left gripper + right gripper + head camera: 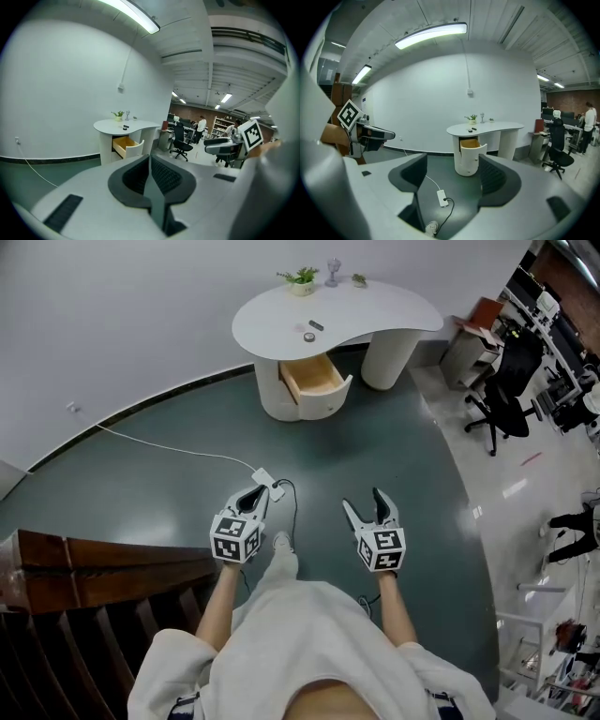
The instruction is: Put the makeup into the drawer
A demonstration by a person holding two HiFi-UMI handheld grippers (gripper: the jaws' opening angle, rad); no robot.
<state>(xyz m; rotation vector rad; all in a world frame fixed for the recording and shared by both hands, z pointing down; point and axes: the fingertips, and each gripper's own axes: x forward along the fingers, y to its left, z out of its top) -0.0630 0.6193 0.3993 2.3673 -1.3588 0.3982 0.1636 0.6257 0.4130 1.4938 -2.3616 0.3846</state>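
Observation:
Far ahead stands a white curved table (pixel 375 310) with a small round compact (pixel 308 337) and a dark makeup stick (pixel 317 325) on top. Its wooden drawer (pixel 314 378) is pulled open and looks empty. Both grippers are held low over the dark floor, well short of the table. My left gripper (pixel 252 496) is shut with nothing in it, and my right gripper (pixel 363 502) stands open and empty. In the left gripper view the table (pixel 136 124) and drawer (pixel 125 145) are small and distant; in the right gripper view the drawer (pixel 470 145) lies between the open jaws.
A white cable runs across the floor to a power strip (pixel 263 475) just ahead of the left gripper. Dark wooden furniture (pixel 84 568) sits at the lower left. A black office chair (pixel 502 399) and desks stand at the right. A small plant (pixel 302 279) is at the table's back.

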